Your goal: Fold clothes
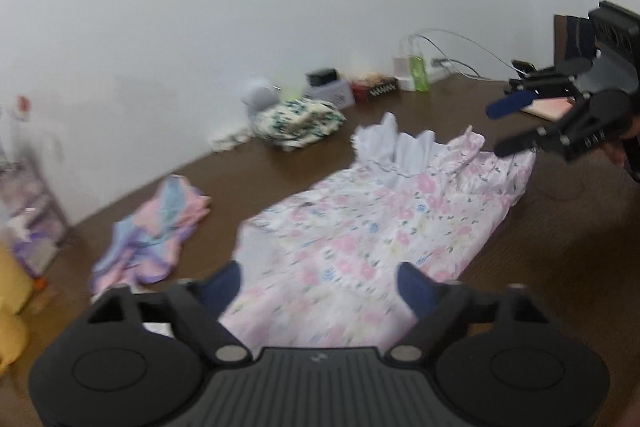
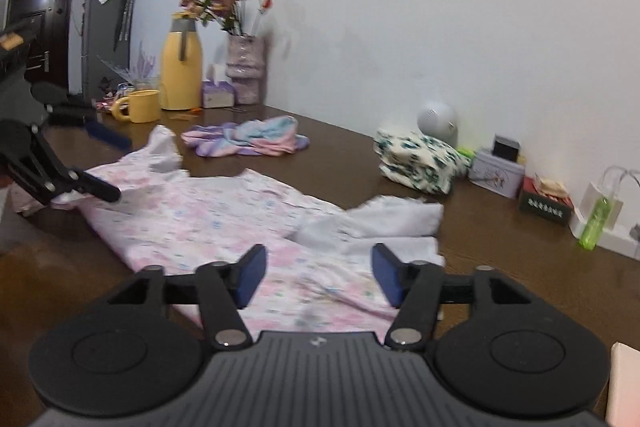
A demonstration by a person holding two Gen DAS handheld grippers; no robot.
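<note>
A white dress with pink flowers point(image 1: 372, 227) lies spread flat on the brown table point(image 1: 560, 247). It also shows in the right wrist view point(image 2: 224, 223), with its white ruffled top point(image 2: 380, 223) near my right gripper. My left gripper point(image 1: 320, 285) is open and empty, just above the dress's hem end. My right gripper point(image 2: 318, 275) is open and empty above the dress's top end. The right gripper shows in the left wrist view point(image 1: 508, 127) at the far right, its jaws apart. The left gripper shows in the right wrist view point(image 2: 100, 167) at the left edge.
A pink and blue garment point(image 1: 152, 231) lies crumpled at the left. A folded green-flowered garment point(image 1: 300, 123) sits near the wall. Boxes point(image 1: 328, 91), a green bottle point(image 1: 418, 71) and cables line the wall. A yellow jug point(image 2: 180, 63), yellow mug point(image 2: 140, 107) and flower vase point(image 2: 244, 71) stand at the table's far end.
</note>
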